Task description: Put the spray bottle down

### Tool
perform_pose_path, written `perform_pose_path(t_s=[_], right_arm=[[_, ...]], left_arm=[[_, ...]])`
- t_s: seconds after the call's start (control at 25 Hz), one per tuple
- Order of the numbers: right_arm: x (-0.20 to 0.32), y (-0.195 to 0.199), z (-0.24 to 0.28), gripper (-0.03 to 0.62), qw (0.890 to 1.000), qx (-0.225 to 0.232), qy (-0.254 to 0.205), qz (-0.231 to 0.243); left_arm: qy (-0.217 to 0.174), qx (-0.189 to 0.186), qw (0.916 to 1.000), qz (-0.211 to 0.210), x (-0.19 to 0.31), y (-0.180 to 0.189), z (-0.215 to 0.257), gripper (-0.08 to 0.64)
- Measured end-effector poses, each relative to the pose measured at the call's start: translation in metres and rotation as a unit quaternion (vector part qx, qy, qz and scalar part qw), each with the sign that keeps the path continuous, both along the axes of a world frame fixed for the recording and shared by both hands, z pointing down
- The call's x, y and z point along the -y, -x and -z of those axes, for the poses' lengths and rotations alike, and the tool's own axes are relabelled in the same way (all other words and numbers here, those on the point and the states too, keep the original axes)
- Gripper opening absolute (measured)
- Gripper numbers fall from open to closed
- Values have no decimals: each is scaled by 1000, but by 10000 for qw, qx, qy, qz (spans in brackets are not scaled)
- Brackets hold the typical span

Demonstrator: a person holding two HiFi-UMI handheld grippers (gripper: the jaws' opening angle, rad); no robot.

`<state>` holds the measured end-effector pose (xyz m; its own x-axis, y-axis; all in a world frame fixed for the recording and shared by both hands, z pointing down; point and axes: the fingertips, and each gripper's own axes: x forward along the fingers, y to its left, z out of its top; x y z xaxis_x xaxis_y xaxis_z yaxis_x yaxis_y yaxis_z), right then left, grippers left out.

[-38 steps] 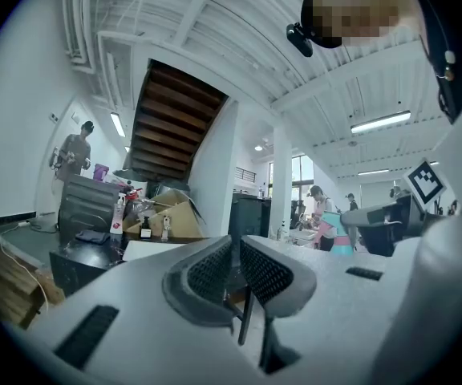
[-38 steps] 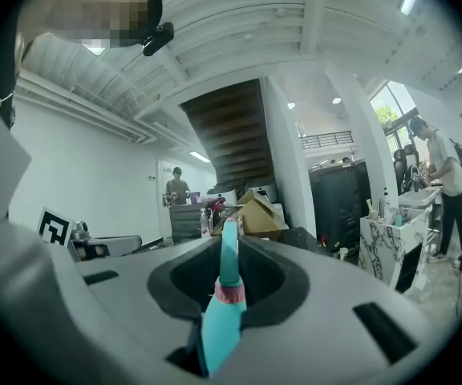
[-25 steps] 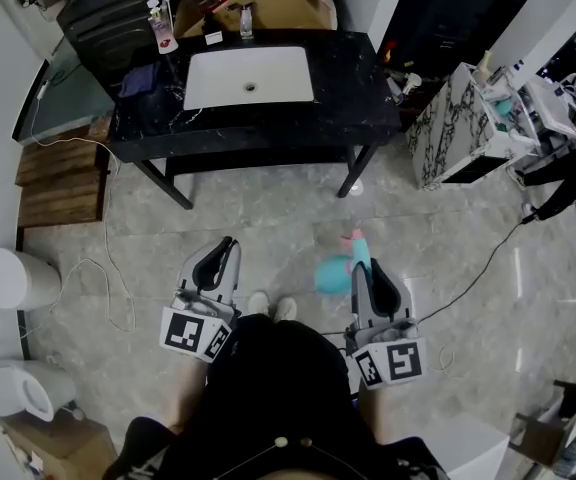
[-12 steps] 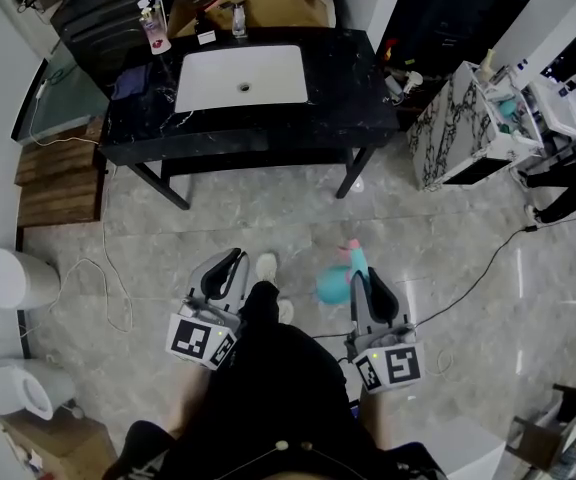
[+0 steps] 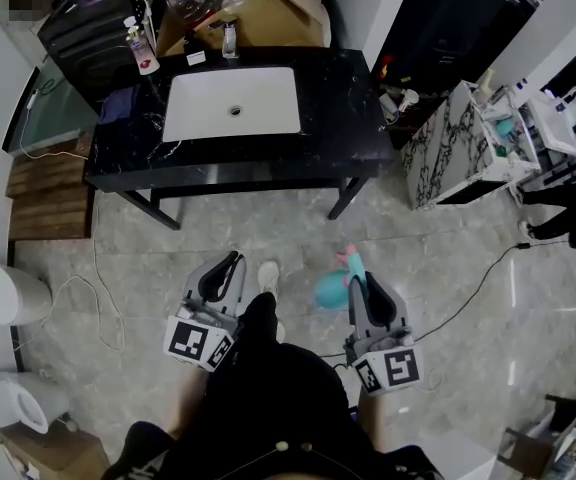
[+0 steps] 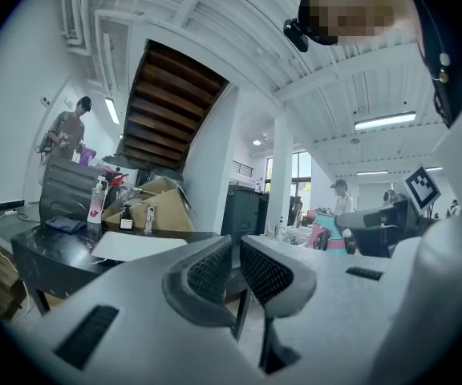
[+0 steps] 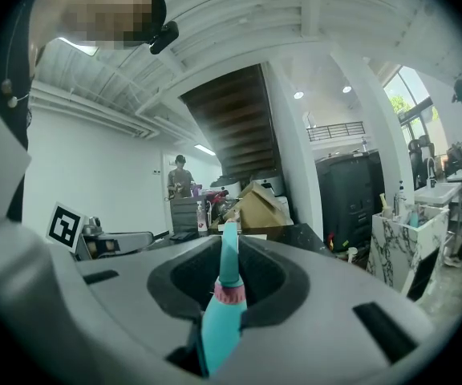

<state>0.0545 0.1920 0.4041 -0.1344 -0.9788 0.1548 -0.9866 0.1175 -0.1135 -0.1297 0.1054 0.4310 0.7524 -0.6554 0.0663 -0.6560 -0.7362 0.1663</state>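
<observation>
One teal spray bottle (image 7: 219, 319) clamped in right tongs (image 7: 229, 255).

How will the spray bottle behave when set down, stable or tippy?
The spray bottle looks like stiff plastic, so it probably won't buckle in the right gripper. Its body is wider than its neck, so upright it should stand. Set down tilted, as held now, its round body may roll.

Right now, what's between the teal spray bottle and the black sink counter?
Only bare grey stone floor, per the head view, between the teal plastic spray bottle and the black marble sink counter.
</observation>
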Motion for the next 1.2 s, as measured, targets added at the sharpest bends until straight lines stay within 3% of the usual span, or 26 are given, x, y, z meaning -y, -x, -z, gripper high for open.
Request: perform_pose_path(t_s=[0.52, 0.92, 1.04, 1.2], right_arm=[[157, -31, 11, 69, 9994, -268, -55, 194], [219, -61, 4, 69, 9994, -246, 27, 243], [243, -72, 3, 69, 9988, -245, -2, 433], [274, -83, 3, 69, 9936, -419, -137, 1037]], left_arm=[[-7, -103, 9999, -31, 154, -34, 3, 35], [161, -6, 9997, 170, 202, -40, -4, 34], [170, 48, 9994, 287, 216, -42, -6, 35], [191, 46, 9982, 574, 238, -51, -8, 35]])
